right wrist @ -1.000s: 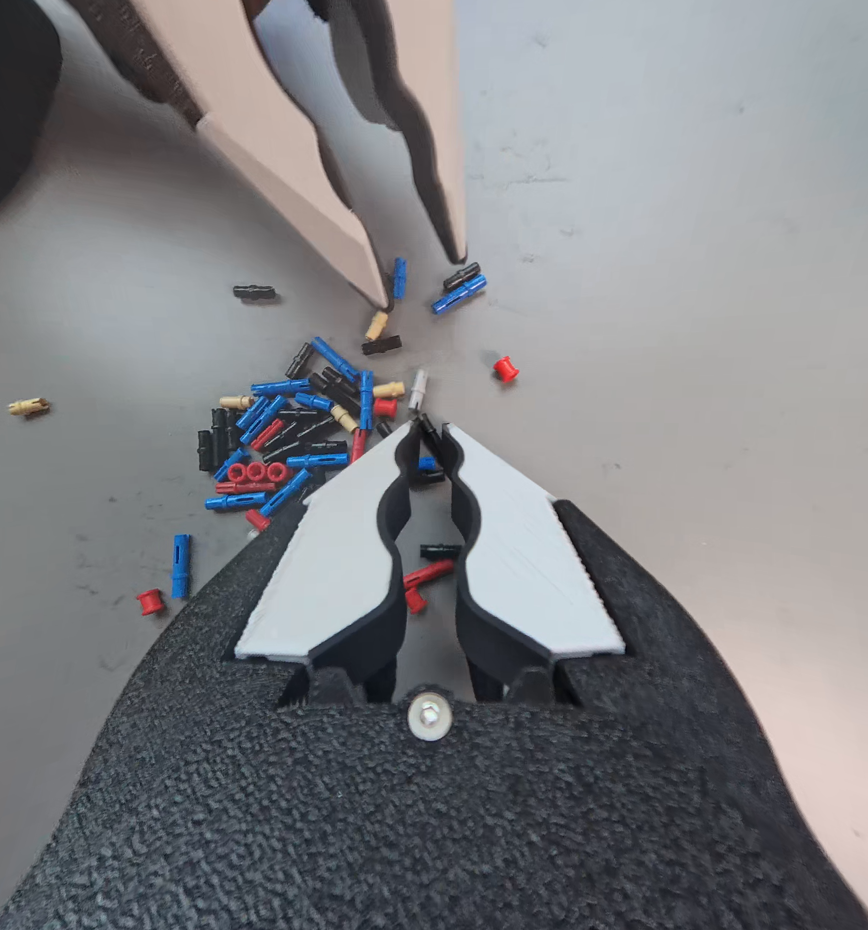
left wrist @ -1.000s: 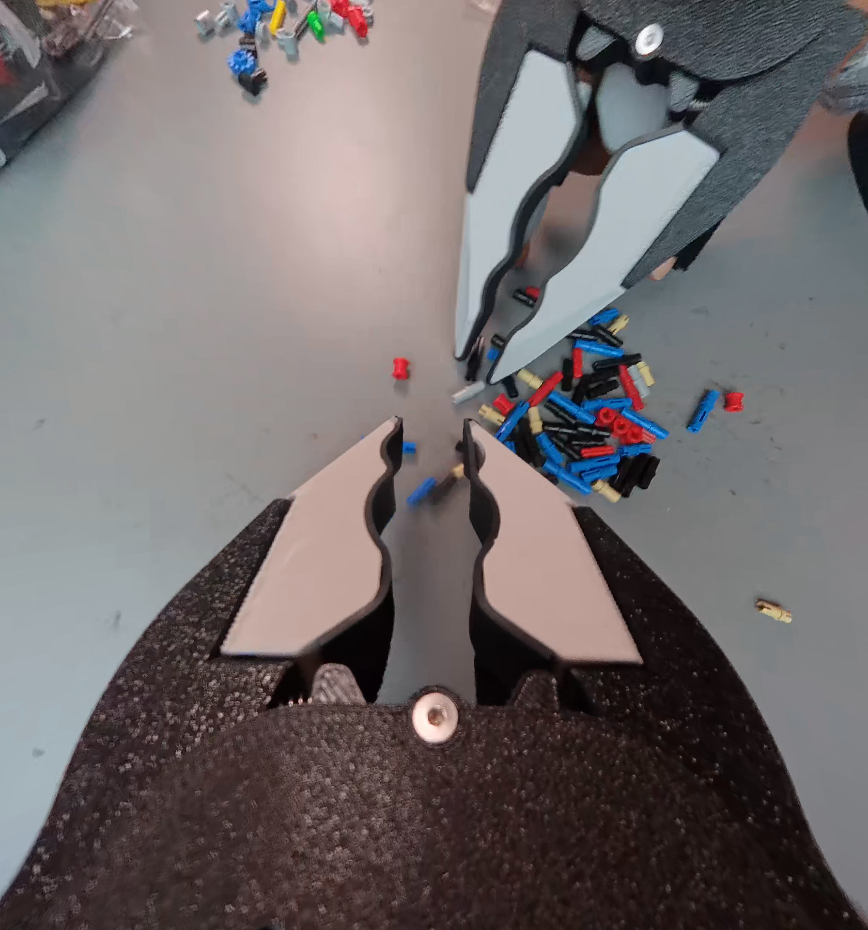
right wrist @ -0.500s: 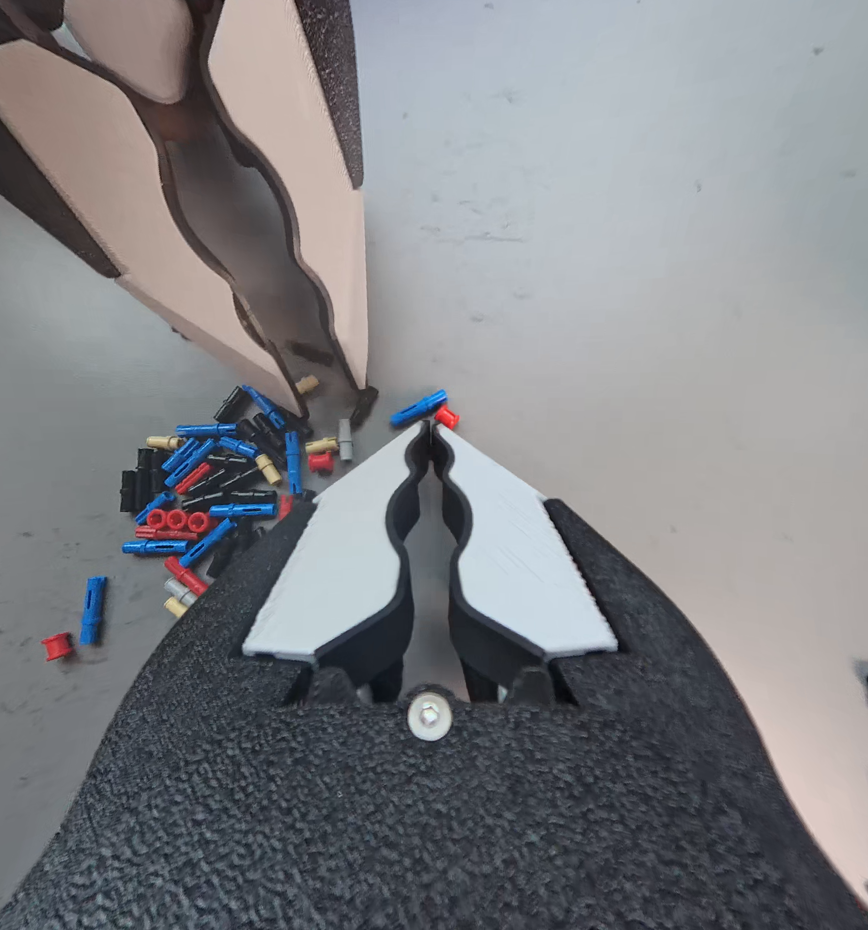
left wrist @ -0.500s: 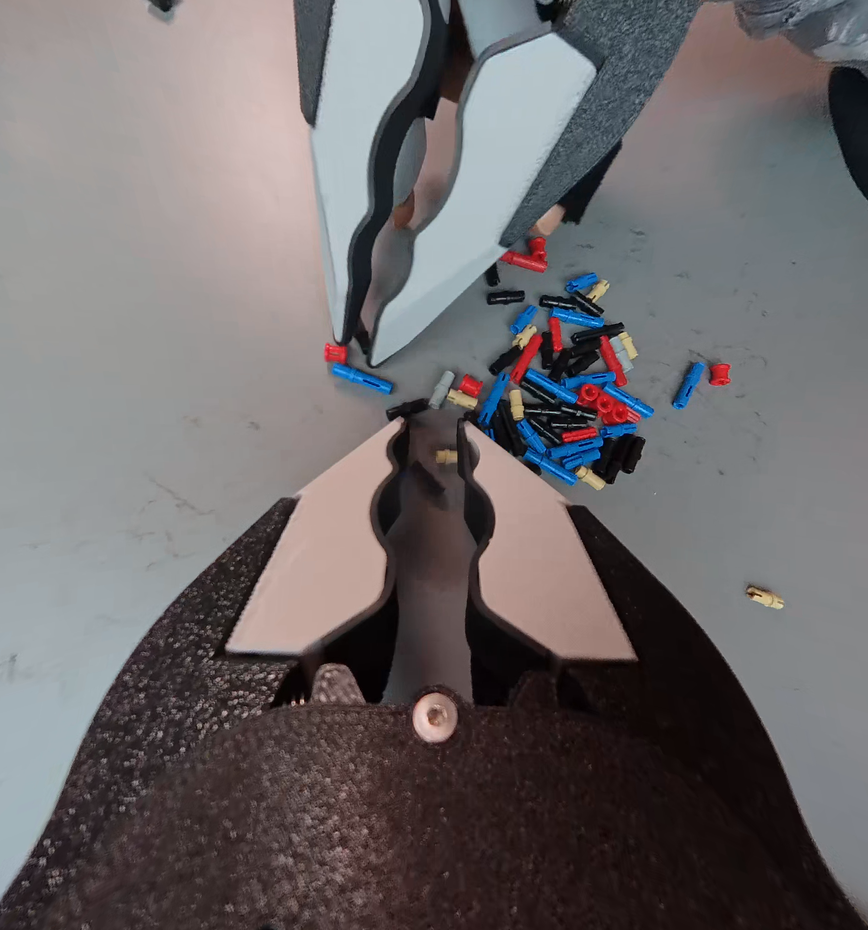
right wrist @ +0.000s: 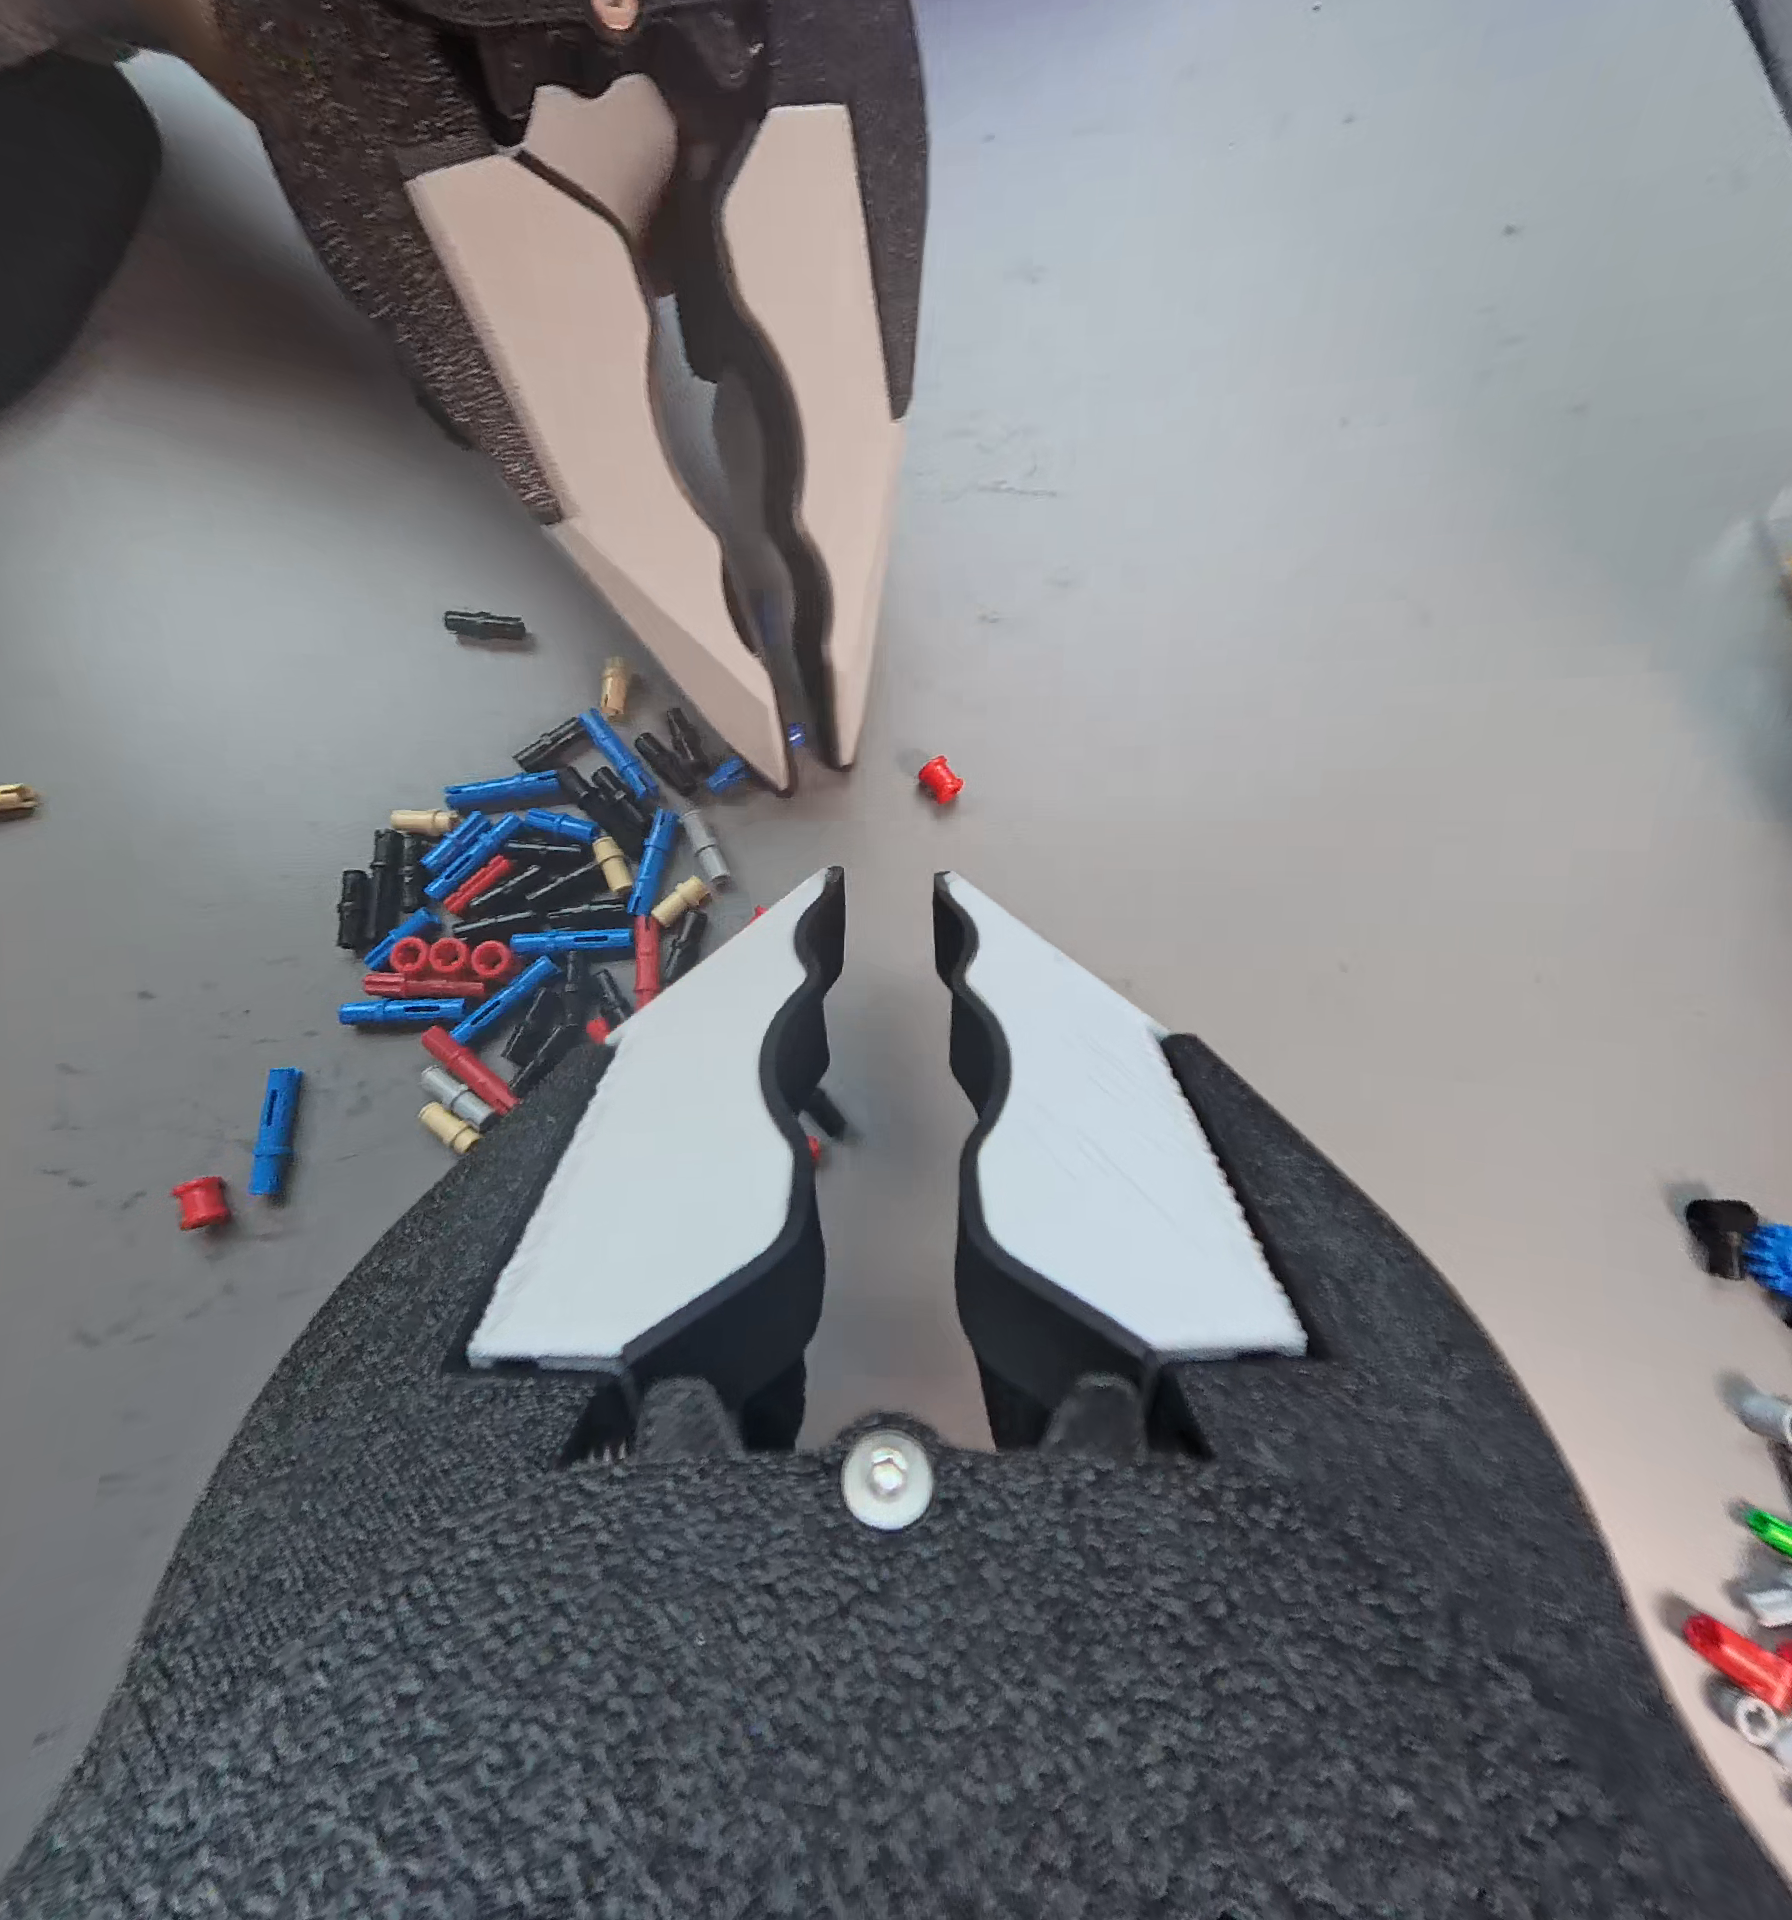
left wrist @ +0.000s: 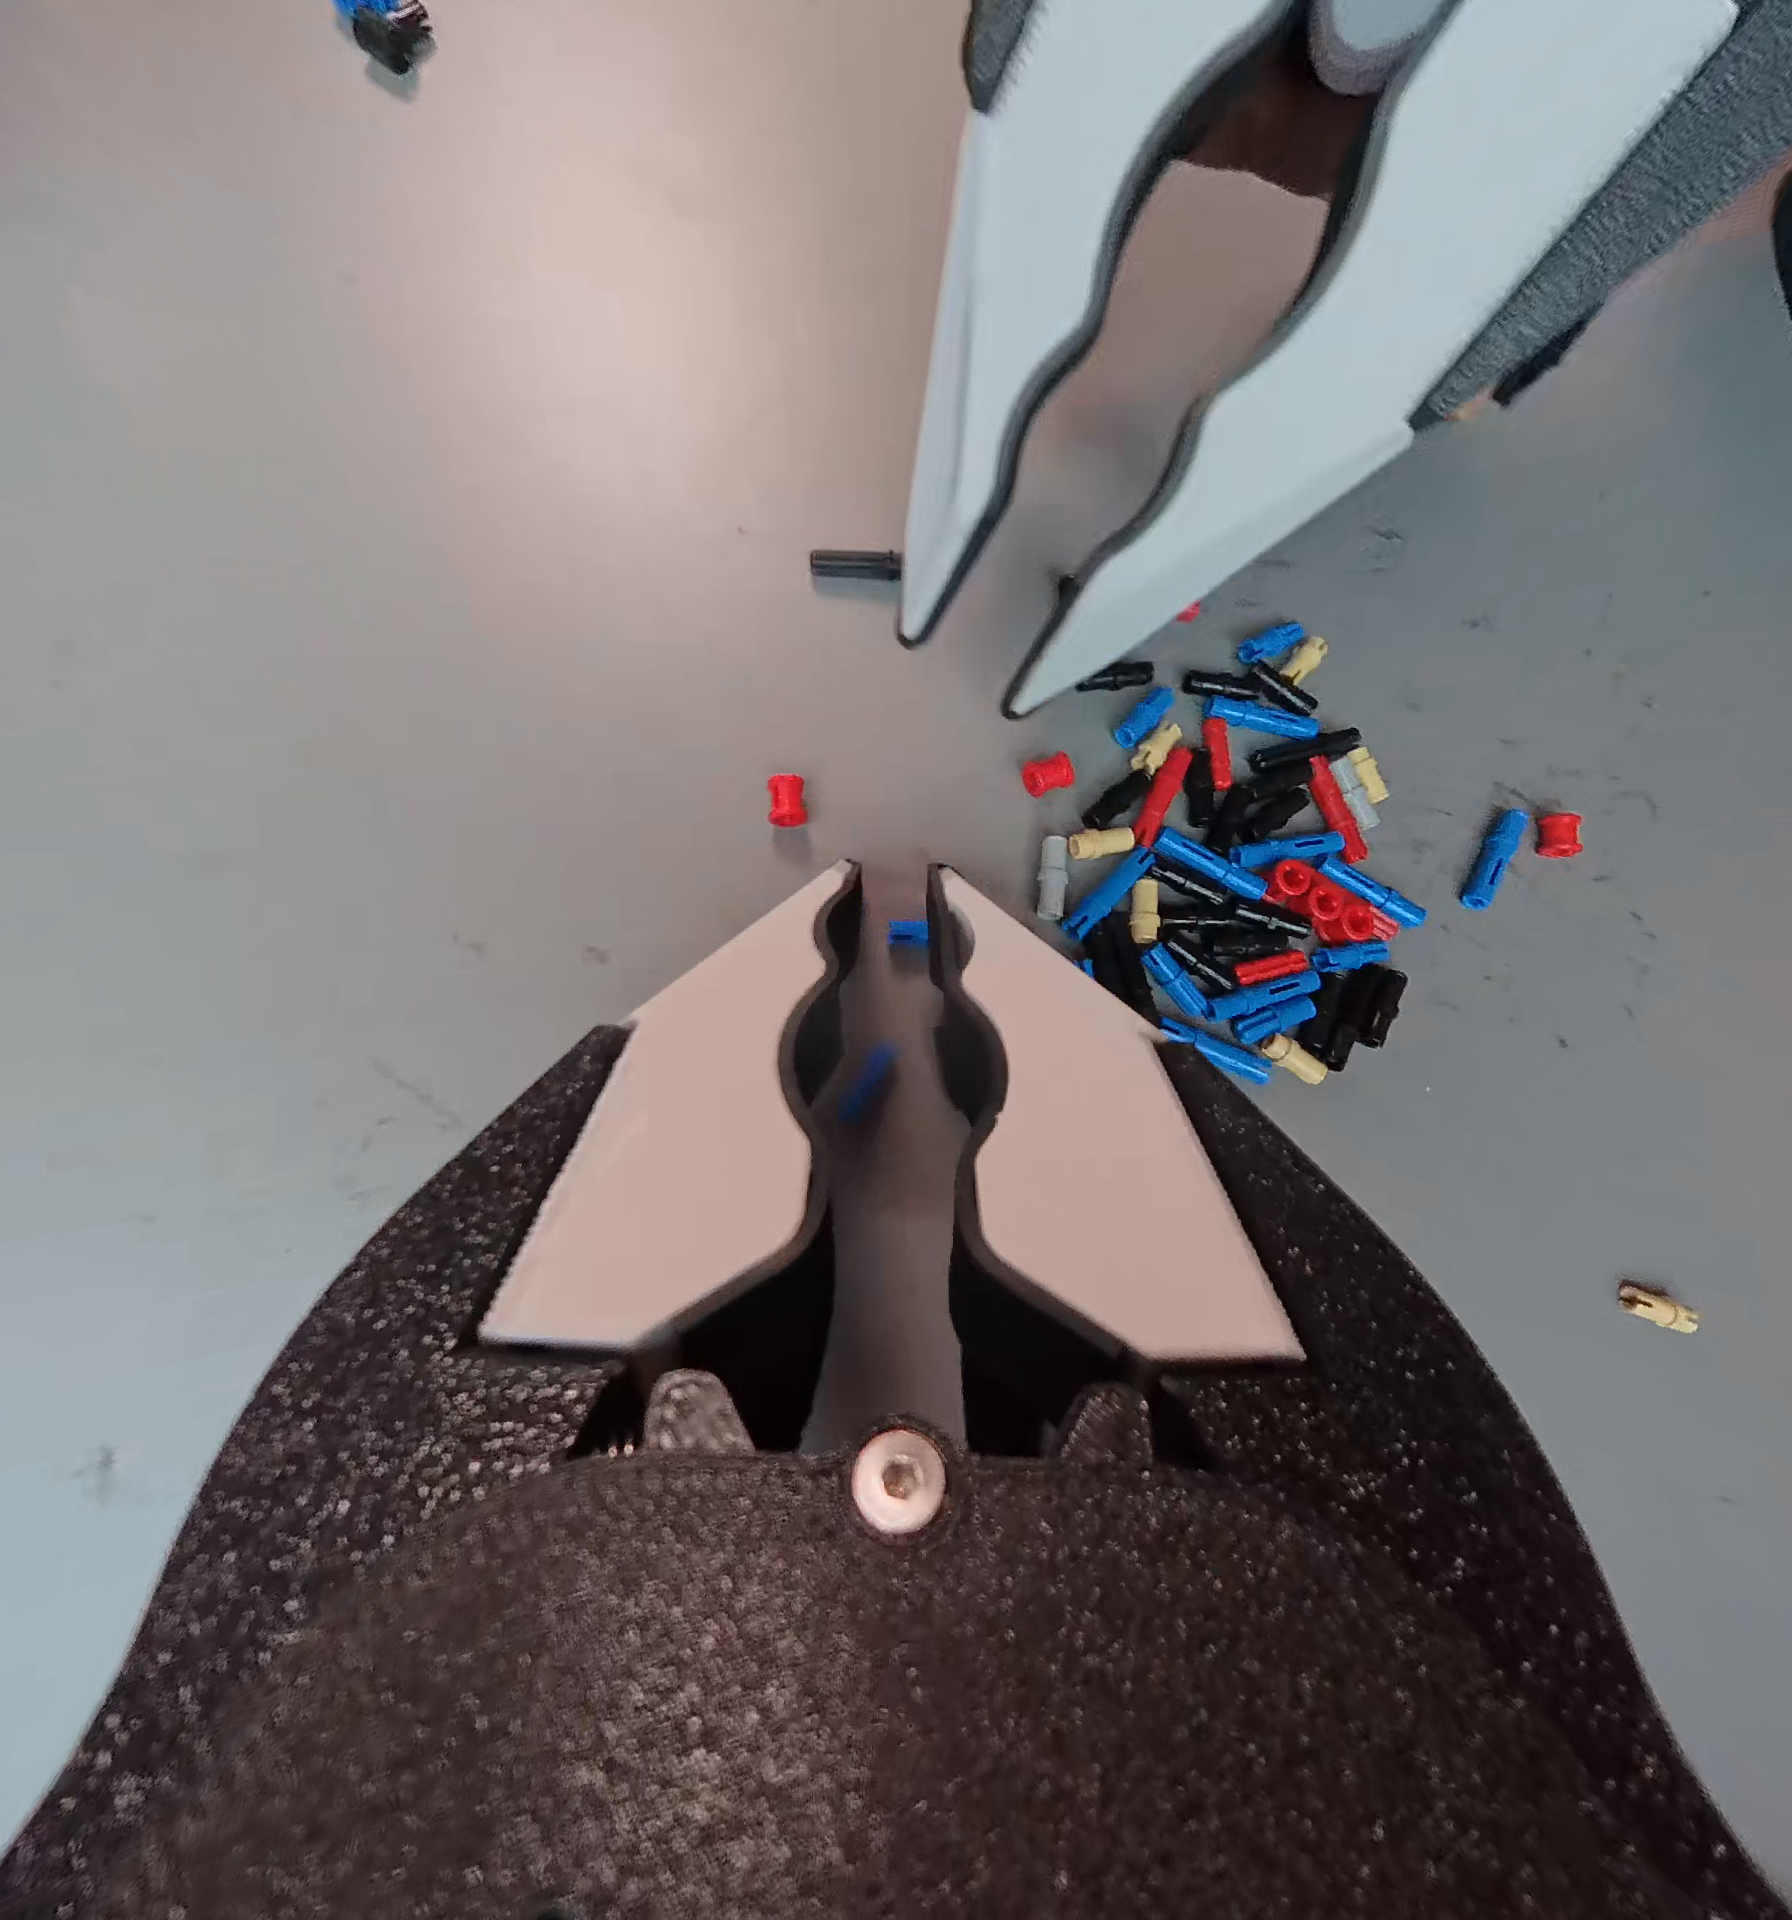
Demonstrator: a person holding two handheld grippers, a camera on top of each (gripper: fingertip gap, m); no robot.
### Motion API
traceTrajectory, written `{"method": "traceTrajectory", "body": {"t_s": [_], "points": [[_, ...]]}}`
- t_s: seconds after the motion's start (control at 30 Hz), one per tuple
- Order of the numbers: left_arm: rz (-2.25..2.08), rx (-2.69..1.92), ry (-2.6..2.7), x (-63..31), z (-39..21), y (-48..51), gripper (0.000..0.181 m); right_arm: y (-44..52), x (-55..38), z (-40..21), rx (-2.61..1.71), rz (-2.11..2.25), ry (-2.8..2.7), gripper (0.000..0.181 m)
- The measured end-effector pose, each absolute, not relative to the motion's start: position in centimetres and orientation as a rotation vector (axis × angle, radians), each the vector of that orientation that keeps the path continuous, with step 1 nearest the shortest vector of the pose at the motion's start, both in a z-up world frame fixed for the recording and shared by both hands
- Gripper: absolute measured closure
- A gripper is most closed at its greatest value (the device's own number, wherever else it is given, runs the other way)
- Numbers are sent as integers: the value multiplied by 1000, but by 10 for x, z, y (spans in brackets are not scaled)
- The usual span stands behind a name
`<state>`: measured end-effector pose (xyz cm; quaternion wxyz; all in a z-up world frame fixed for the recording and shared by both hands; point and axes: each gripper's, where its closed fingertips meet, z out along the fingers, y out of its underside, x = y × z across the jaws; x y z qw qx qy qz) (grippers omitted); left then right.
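Right tool (right wrist: pixel 887 878) has opened, empty; left tool (left wrist: pixel 892 868) pinches a blue pin (left wrist: pixel 907 932), likely light, stiff, slippery, best gripped mid-length.

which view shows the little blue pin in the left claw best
The left wrist view: the blue pin sits between the left claw fingertips, seen side-on. In the right wrist view only a blue speck shows between those tips, mostly hidden by the fingers.

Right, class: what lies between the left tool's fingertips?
A blue pin, in the gap of the left tool behind its tips; the left wrist view shows it. Whether it is gripped is unclear.
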<state>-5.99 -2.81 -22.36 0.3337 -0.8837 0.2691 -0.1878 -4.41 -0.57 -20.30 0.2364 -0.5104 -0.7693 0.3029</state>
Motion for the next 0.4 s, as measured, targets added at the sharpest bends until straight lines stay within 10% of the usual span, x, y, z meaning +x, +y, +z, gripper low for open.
{"method": "traceTrajectory", "body": {"t_s": [0.4], "points": [[-494,-2321,597,-87,-214,-51,157,-29,-53,-224,-1286,835,-2320,181]]}}
